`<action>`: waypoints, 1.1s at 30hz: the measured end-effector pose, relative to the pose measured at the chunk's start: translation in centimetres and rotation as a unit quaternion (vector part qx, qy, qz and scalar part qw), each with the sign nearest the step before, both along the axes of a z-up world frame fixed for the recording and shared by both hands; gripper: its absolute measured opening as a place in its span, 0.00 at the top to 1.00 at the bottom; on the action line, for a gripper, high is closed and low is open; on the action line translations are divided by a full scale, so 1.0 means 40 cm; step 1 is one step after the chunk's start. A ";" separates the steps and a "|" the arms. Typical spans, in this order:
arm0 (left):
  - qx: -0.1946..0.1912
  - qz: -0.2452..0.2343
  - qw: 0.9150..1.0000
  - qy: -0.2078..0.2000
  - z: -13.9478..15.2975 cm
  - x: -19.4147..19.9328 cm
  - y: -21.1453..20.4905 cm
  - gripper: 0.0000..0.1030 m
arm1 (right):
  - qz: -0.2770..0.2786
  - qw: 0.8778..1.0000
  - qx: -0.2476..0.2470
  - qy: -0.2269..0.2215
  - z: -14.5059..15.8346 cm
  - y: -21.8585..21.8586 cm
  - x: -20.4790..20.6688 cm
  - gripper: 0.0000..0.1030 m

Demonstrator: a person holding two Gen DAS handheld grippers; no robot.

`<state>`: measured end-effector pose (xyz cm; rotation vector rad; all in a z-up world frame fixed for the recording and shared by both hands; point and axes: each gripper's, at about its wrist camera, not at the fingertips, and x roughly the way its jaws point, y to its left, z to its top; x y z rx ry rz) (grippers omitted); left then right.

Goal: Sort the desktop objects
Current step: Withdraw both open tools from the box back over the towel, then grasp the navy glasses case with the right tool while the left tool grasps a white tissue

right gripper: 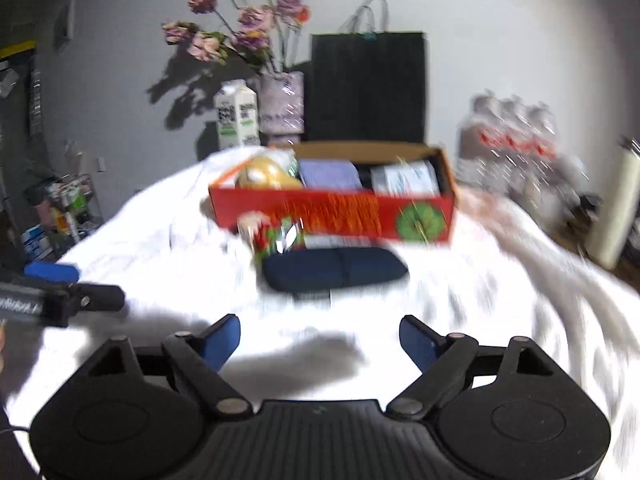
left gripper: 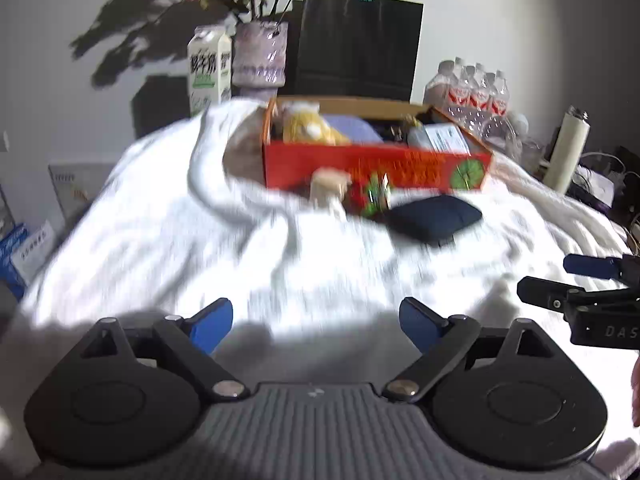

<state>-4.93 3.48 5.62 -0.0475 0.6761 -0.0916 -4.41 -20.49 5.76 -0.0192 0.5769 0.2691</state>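
Note:
A red cardboard box (left gripper: 376,168) (right gripper: 336,210) stands on the white cloth and holds a yellow plush toy (left gripper: 308,128), a lilac item and a white packet. In front of it lie a dark navy pouch (left gripper: 434,216) (right gripper: 334,268), a small red and green item (left gripper: 374,194) (right gripper: 276,238) and a beige item (left gripper: 330,186). My left gripper (left gripper: 316,324) is open and empty, well short of them. My right gripper (right gripper: 320,340) is open and empty, facing the pouch; it also shows in the left wrist view (left gripper: 580,284). Both views are blurred.
Behind the box stand a milk carton (left gripper: 209,68), a vase of flowers (left gripper: 260,54), a black paper bag (left gripper: 356,44) and a pack of water bottles (left gripper: 468,96). A white flask (left gripper: 567,150) stands at the right. The cloth (left gripper: 160,240) is rumpled.

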 end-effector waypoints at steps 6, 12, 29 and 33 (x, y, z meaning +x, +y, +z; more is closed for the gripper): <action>-0.028 -0.028 0.999 0.008 -0.014 -0.156 -0.011 0.07 | -0.036 0.999 0.013 0.016 -0.077 0.003 -0.169 0.10; 0.003 -0.010 1.000 -0.011 -0.014 -0.148 -0.025 0.07 | -0.044 0.999 0.013 0.008 -0.072 -0.003 -0.201 0.10; -0.003 -0.033 0.999 -0.026 -0.010 0.303 -0.011 0.18 | -0.079 0.975 0.205 0.025 -0.045 -0.057 0.127 0.10; 0.034 -0.040 0.999 -0.008 -0.060 0.437 -0.039 0.29 | -0.101 0.963 0.237 0.075 -0.087 -0.061 0.275 0.13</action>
